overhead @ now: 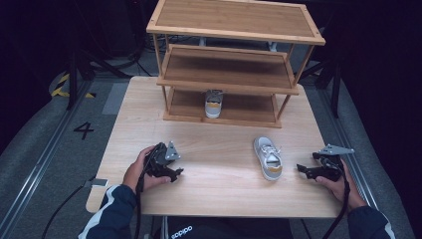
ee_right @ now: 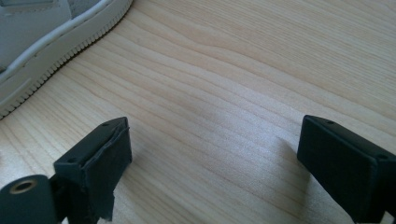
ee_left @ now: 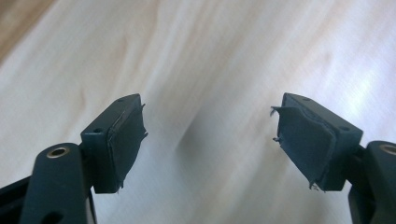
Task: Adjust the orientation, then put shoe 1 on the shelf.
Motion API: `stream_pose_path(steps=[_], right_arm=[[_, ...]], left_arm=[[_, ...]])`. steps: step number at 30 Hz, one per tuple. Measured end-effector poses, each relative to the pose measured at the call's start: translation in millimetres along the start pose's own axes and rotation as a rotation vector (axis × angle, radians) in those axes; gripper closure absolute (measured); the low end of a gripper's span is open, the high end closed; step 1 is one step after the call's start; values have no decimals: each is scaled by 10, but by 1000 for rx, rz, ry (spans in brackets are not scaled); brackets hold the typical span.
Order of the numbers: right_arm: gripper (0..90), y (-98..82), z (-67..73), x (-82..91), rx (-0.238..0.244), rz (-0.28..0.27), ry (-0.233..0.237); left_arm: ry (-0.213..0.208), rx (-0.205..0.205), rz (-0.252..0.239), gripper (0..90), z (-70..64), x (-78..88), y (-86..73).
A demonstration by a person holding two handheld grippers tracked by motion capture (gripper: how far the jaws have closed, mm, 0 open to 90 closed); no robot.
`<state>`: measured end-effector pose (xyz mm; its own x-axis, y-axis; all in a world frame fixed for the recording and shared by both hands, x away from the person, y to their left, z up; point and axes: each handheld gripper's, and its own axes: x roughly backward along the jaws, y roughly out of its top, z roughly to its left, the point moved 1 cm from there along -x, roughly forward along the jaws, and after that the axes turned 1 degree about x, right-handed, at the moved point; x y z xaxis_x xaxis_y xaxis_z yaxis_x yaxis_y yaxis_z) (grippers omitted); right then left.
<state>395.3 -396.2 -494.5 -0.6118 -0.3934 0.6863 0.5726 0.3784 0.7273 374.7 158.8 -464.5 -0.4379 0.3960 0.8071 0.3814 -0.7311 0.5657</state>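
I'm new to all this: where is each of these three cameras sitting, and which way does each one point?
High view: above the person's side, looking forward and down at the table, the shelf rack and two shoes; both hands and forearms show.
Left gripper view: rides the left gripper, looking along its spread jaws at bare tabletop.
Right gripper view: rides the right gripper, jaws apart, facing the table.
Shared: the shoe on the table appears in the high view and at the right gripper view's top left corner.

Tabletop [overhead: 219, 169]: showing pale, streaked wood grain. Shoe rack [overhead: 234, 30]: showing warm bamboo brown. Sneaker [overhead: 267, 158] on tabletop: showing white-grey with tan insole; second sneaker [overhead: 213, 103] on the rack's lowest shelf, likewise. Hand-held grippers [overhead: 169, 172] [overhead: 304, 170]: showing black. Sleeves [overhead: 112, 209]: showing navy, white-striped.
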Motion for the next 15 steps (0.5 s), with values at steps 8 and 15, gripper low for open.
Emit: stream_pose_path(steps=[8, 15], right_arm=[[104, -1, 1, 1, -1, 0, -1], [104, -3, 0, 5, 3, 1, 1]], left_arm=[[-60, 40, -30, 225, -135, 148, -373], [-103, 196, -96, 195, -159, 192, -609]])
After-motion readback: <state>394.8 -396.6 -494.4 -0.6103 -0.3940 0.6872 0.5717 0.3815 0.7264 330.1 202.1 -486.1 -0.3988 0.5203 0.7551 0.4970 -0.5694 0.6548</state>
